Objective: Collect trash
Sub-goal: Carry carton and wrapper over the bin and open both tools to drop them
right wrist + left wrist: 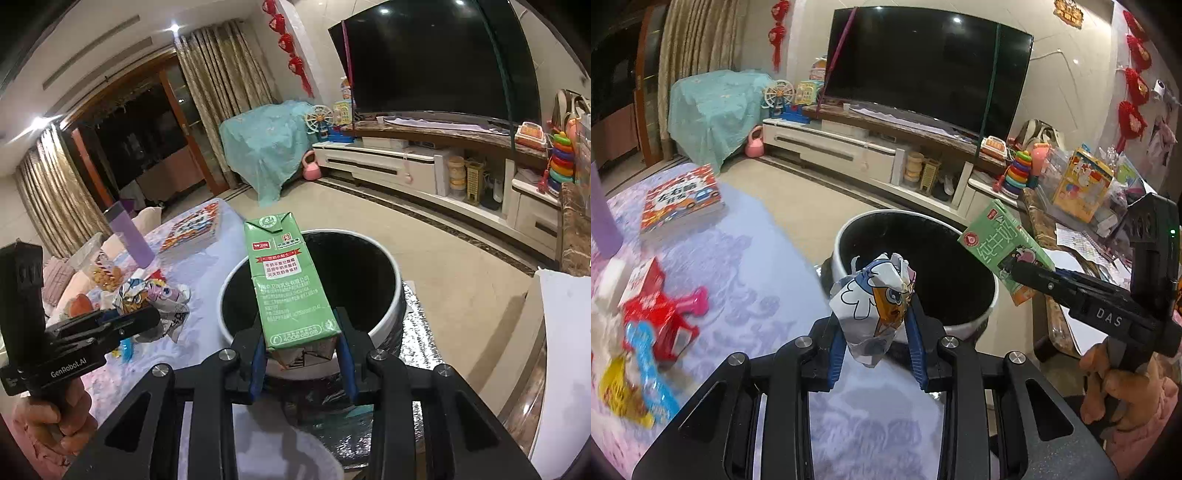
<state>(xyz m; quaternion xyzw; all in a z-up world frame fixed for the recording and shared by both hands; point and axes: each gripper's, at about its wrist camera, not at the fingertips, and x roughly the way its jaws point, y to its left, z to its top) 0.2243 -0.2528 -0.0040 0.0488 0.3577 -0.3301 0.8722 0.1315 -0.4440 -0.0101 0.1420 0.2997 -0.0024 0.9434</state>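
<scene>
Clamped in the left gripper (875, 325), the crumpled wrapper (873, 306) nears the bin (975, 321) rim, the right gripper (301, 347) pinching the milk carton (291, 288) over it; release both only once fully above the opening.

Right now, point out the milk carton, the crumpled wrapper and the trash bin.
milk carton (291, 284), right wrist view, green side panel
crumpled wrapper (873, 306), left wrist view, printed front
trash bin (400, 295), right wrist view, white rim

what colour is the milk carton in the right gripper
Green milk carton with a red label patch and white print; the right wrist view shows it best.
</scene>
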